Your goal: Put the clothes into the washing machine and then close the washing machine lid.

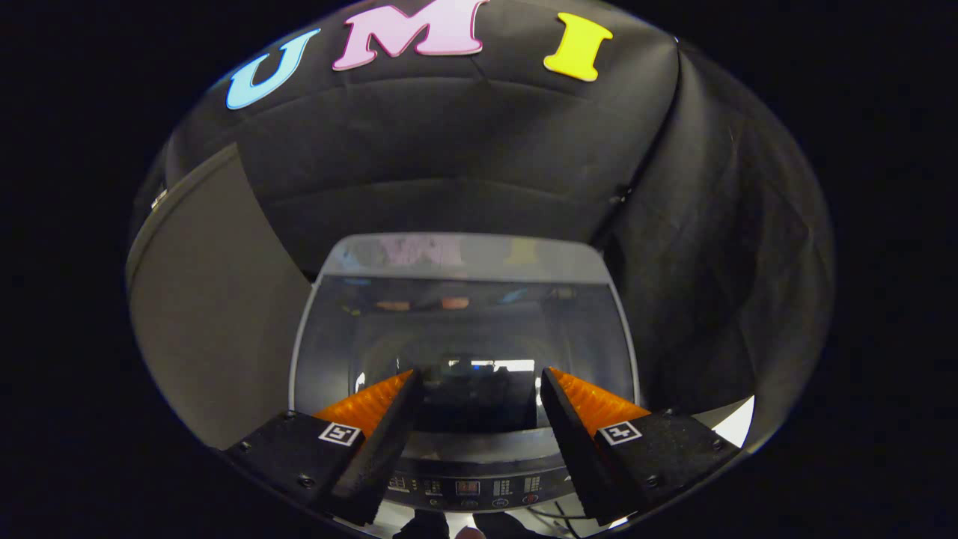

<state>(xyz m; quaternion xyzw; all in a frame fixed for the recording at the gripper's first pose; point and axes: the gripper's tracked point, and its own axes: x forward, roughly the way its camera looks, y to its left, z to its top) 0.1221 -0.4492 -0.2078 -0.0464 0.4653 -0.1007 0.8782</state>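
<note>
The gripper (479,378) hung with its fingers spread apart and nothing between them, poised over the washing machine (464,352), whose glossy lid (464,322) lay flat across the tub just ahead of the fingertips, the control panel (471,486) beneath them. That lid looked rigid, smooth and likely slippery, best taken by its near edge; no clothes could be made out. The panel's small markings were too blurred to read.

Washing machine lid (464,329) down, glossy.
</note>
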